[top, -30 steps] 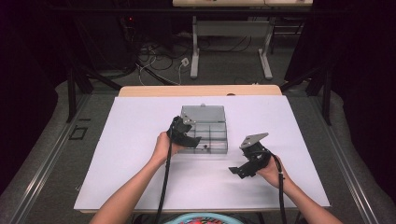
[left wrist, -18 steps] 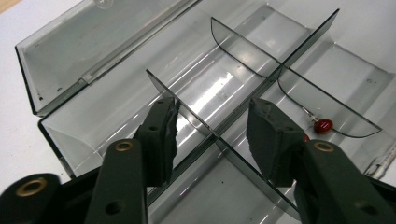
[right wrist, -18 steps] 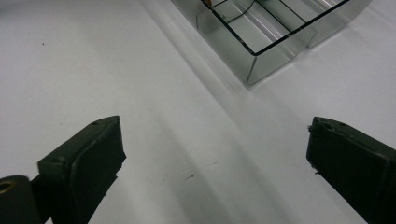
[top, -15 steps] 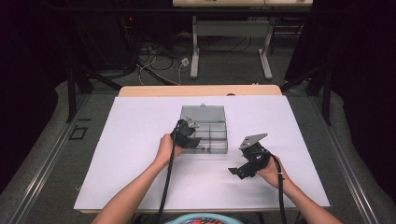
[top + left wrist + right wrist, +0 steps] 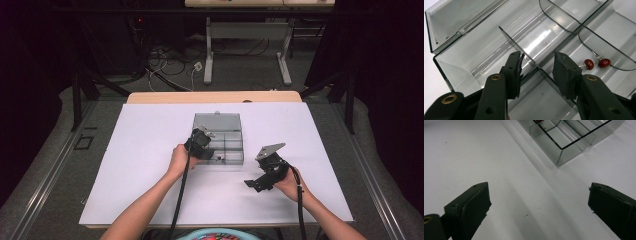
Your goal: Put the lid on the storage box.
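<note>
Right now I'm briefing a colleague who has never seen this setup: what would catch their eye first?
Probably the clear plastic organizer box with its lid open, mid-table on the white sheet, with the left gripper poised over its dividers, jaws just closing with nothing pressed between them. Next, two red earrings lie in one compartment beside that gripper. The right gripper is wide open above bare table.

You won't find any text, label, brand, number or sign that can be read in these views. The clear plastic box (image 5: 220, 137) in front of you carries no lettering, and neither do the black gripper bodies or the white table sheet (image 5: 150, 150).
</note>
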`<state>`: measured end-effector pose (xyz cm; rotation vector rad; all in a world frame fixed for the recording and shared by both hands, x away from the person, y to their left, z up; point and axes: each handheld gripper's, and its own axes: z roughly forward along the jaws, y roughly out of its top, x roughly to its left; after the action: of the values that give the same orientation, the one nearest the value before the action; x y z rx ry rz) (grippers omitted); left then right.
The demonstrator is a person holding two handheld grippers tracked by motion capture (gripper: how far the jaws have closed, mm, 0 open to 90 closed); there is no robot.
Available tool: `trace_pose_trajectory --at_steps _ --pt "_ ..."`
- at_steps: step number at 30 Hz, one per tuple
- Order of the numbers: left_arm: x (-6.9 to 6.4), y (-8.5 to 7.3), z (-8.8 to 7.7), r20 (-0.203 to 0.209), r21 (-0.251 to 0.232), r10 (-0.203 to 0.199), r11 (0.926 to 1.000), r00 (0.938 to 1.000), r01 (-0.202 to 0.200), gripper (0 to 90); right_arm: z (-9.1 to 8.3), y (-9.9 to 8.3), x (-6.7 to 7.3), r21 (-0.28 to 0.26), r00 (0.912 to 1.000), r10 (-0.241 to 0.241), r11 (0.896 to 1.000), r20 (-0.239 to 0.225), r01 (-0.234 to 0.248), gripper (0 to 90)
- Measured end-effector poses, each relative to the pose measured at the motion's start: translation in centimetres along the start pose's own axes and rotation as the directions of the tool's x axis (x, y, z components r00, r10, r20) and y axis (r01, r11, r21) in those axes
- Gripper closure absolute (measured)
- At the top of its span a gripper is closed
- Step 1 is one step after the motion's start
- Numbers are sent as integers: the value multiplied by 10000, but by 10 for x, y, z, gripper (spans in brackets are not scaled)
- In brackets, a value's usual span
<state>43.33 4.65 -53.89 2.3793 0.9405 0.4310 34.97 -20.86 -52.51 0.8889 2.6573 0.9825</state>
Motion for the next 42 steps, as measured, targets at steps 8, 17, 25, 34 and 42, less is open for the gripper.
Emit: trace_pose_trajectory --at_steps 8,17,25,34,42 --pt "0 0 -1 -5 85 -70 9999 10000 70 581 -1 1 -1 -109 10000 75 9999 58 -75 37" --pt "1 -1 -2 53 37 -146 9999 9999 146 586 -3 5 -8 -612 9995 209 9979 255 -193 48" --pt "1 -2 -2 106 -97 -120 9999 9999 121 589 -8 11 -18 -1388 9938 784 9881 794 -669 231" --pt "2 -3 -2 169 -149 -114 9998 9998 117 590 -11 22 -35 -1584 9843 1367 9803 1116 -1182 556" --pt "2 -3 -2 168 -167 -90 9998 9998 93 591 1 42 -56 -1680 9757 1489 9782 1605 -1216 851"
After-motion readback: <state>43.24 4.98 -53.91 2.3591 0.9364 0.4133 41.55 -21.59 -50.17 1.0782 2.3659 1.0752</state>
